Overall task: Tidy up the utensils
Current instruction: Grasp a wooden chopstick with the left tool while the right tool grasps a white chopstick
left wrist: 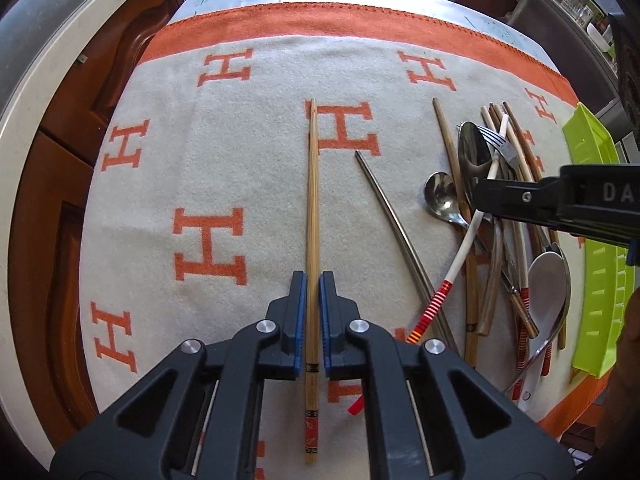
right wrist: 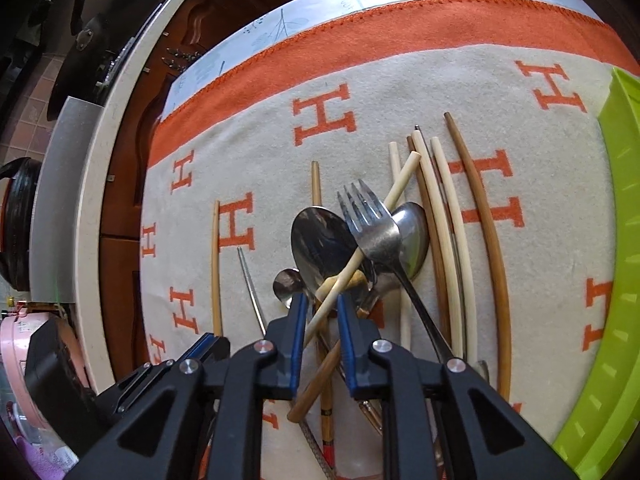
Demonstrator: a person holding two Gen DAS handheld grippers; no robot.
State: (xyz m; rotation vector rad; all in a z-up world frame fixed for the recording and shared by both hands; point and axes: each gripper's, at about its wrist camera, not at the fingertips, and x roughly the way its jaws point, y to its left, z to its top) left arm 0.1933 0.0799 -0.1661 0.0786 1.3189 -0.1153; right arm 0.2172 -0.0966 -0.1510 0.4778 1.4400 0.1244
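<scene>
Blanket (left wrist: 248, 152): L gripper (left wrist: 313, 300) narrow round bamboo chopsticks (left wrist: 312, 200); R gripper (right wrist: 323, 312) part-open, utensil pile (right wrist: 380, 240) overlapping.

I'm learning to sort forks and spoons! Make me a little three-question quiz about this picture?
1. True or false: the left gripper straddles a pair of bamboo chopsticks lying on the cream blanket with orange H letters.
2. What lies across the big steel spoon: A) a knife, B) a steel fork, C) a cup?
3. What colour is the slotted plastic tray?

Key: 1 true; 2 B; 3 lime green.
</scene>
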